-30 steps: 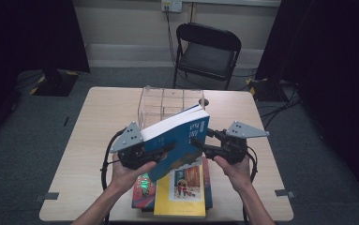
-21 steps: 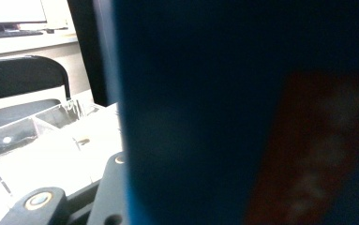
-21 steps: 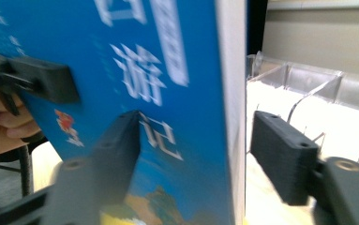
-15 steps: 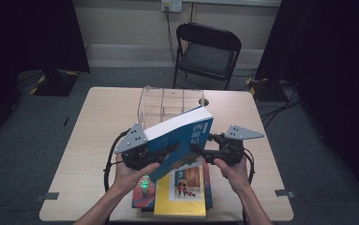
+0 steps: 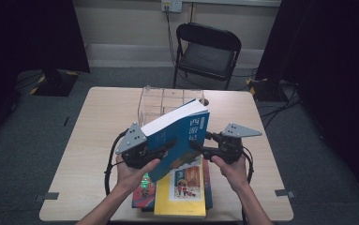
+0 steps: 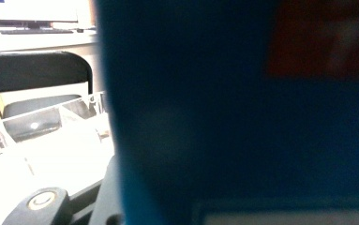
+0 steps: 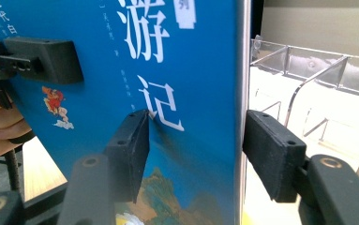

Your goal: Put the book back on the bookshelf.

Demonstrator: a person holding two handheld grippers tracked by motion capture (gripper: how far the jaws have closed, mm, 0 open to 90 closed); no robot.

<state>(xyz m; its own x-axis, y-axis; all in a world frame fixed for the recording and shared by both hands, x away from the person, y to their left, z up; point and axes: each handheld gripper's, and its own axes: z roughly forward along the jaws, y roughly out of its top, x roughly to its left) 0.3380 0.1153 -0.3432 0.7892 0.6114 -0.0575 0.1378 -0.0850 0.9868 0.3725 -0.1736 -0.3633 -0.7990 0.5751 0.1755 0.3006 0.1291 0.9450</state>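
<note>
Left claw point(image 5: 164, 146) grips blue book point(image 5: 182, 136); right claw point(image 5: 197, 144) slack round it; clear rack point(image 5: 160, 99) empty.

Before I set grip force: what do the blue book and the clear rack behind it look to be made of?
The blue book looks like a thick paperback: smooth printed card cover with a slight sheen, white paper page edges on top. The clear rack looks like transparent acrylic or similar hard plastic; the table shows through its dividers, and its edges glint.

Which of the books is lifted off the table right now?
The thick blue book, tilted in the air between the left claw and right claw. The yellow book and the ones under it lie flat on the table.
</note>
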